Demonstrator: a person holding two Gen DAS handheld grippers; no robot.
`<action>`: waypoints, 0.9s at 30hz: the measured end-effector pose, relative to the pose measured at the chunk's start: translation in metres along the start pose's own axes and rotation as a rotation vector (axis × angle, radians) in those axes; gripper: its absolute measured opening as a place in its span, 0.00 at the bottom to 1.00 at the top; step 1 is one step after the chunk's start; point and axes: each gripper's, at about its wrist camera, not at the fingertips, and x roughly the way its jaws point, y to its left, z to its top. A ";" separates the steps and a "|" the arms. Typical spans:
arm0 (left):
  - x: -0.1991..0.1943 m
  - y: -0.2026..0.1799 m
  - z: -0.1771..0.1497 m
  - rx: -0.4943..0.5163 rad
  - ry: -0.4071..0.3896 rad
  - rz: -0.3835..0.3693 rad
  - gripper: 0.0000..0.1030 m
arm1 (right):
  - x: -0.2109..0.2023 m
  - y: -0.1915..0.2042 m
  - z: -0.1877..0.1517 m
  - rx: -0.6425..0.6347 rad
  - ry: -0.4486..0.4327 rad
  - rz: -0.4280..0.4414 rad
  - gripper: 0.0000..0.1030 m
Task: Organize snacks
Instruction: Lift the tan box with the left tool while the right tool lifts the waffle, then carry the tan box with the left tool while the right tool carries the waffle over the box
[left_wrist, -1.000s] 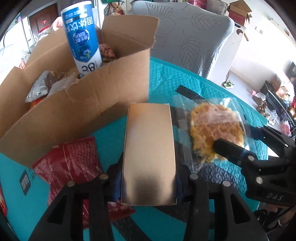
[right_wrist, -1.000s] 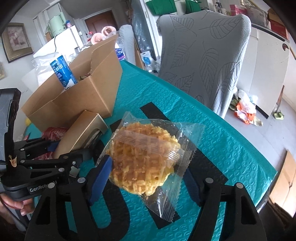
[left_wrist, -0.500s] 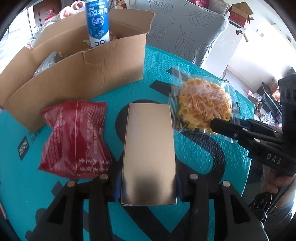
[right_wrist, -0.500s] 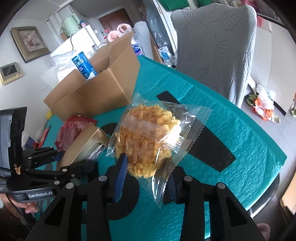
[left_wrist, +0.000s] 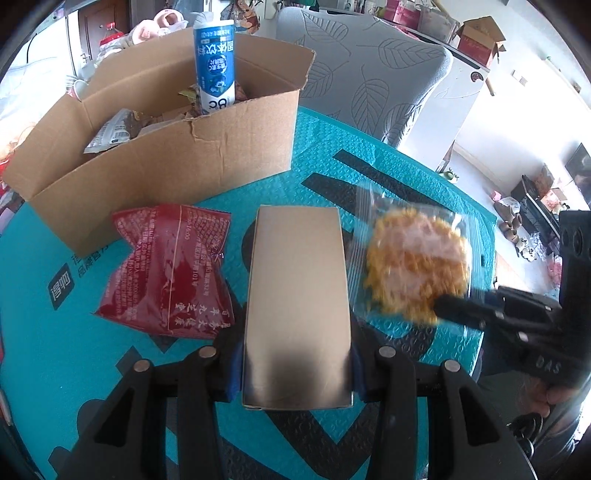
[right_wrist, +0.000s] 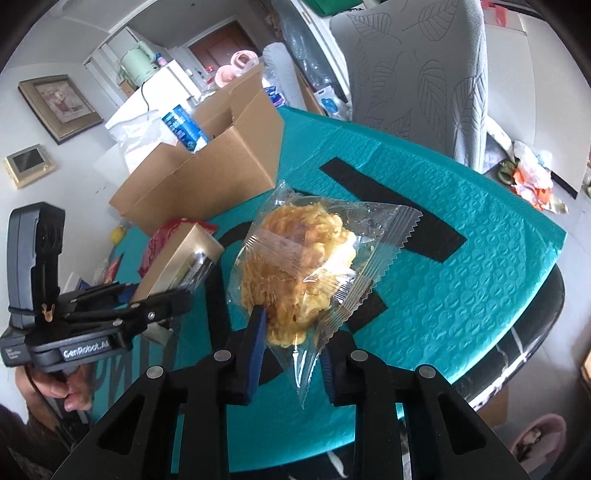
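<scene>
My left gripper (left_wrist: 295, 369) is shut on a plain gold carton (left_wrist: 297, 295), held just above the teal mat. The jaws of my right gripper (right_wrist: 291, 347) are closing on a clear packet with a yellow waffle (right_wrist: 306, 266). Both blue pads press its lower end, and the packet stands tilted up off the mat. In the left wrist view that waffle packet (left_wrist: 413, 262) is blurred, to the right of the carton. A red snack bag (left_wrist: 166, 273) lies on the mat left of the carton.
An open cardboard box (left_wrist: 166, 173) at the back left holds several snack packets and an upright blue tube (left_wrist: 214, 70). A grey leaf-patterned chair (right_wrist: 417, 74) stands behind the table. The mat's edge (right_wrist: 517, 332) drops off at the right.
The right jaws narrowed onto the waffle packet and raised it off the mat. My left gripper drew back from the cardboard box with the carton, and the red bag came fully into view.
</scene>
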 end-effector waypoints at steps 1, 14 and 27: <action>0.000 0.000 0.000 0.001 -0.001 0.003 0.42 | -0.001 0.001 -0.003 -0.006 0.015 0.015 0.25; 0.008 0.001 0.001 0.009 0.011 0.004 0.42 | 0.008 0.000 0.007 0.047 -0.042 0.021 0.69; 0.017 0.010 -0.004 -0.012 0.022 -0.002 0.42 | 0.010 -0.010 0.008 0.154 -0.141 0.041 0.23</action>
